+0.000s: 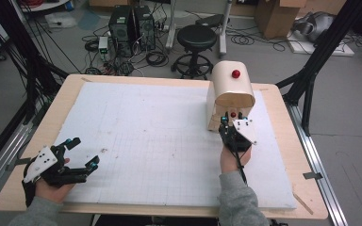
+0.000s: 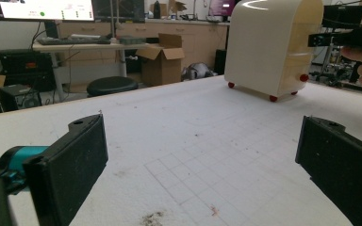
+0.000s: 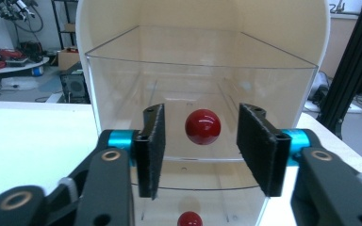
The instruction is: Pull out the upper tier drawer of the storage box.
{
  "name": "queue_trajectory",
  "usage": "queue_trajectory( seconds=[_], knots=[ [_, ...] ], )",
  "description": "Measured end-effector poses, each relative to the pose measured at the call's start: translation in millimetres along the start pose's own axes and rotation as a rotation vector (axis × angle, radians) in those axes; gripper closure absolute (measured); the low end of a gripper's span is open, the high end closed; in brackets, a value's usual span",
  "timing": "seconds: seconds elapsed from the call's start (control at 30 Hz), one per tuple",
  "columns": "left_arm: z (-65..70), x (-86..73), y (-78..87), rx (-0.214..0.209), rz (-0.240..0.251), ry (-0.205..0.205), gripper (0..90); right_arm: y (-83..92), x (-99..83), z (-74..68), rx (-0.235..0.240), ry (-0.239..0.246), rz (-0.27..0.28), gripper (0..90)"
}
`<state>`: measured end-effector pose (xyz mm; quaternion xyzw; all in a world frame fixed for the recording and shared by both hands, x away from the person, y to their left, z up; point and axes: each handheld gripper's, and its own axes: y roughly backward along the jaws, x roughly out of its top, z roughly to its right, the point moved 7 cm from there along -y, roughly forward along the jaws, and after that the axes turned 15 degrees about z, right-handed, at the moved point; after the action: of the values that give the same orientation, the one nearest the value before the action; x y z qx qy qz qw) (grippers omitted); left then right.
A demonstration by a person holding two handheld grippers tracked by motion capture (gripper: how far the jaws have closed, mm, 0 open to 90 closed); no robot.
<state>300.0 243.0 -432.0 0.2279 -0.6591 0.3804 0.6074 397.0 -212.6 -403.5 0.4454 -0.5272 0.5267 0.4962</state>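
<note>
Resting low at the near-left corner of the bench (image 1: 37, 122), the left hand-held gripper (image 1: 78, 155) lies with its jaws spread wide and nothing between them. In the left gripper view its two black pads (image 2: 73, 165) frame only bare white mat (image 2: 193, 141), marked with a faint grid and a few dark specks. It looks parked, kept well apart from the work so the other hand has room.

Farther right, past the open middle of the mat, stands a cream cabinet with a rounded top (image 1: 231, 92), set toward the far-right part of the bench. It carries a red knob (image 1: 236, 74) on its top and small red feet, seen in the left gripper view. Its front facing the person is a clear drawer (image 3: 202, 108) with a red ball knob (image 3: 202, 126); a second red knob (image 3: 189, 219) sits lower down.

Right against that front, the right hand-held gripper (image 3: 201, 150) is lined up level with the ball knob. Its jaws stand partly open, one pad on either side of the knob, with a gap on both sides, so nothing is gripped yet. The placement suggests closing on the knob to pull the drawer out, though that is a judgement.
</note>
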Motion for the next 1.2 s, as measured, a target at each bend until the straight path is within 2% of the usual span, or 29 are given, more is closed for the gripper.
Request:
queue_trajectory(
  seconds=[0.1,0.13,0.27,0.97,1.2],
  knots=[
    [-1.1,0.0,0.6,0.003,-0.002,-0.003,3.3,0.4,0.2,-1.5,-0.003,0.006,0.007,59.9],
    [-1.1,-0.2,0.6,0.003,-0.003,-0.003,3.3,0.6,0.8,-2.6,-0.003,0.018,0.015,65.4],
    [-0.2,-0.7,0.1,-0.002,-0.005,-0.003,3.3,1.1,1.4,-1.7,-0.013,0.025,0.018,72.4],
    [-0.4,-0.8,0.0,-0.001,-0.007,-0.006,3.3,2.4,2.1,-1.6,-0.012,0.029,0.016,73.7],
    [-0.2,-1.6,-1.3,-0.002,-0.007,-0.001,3.3,8.8,2.3,-2.2,-0.017,0.028,0.033,73.7]
  ],
)
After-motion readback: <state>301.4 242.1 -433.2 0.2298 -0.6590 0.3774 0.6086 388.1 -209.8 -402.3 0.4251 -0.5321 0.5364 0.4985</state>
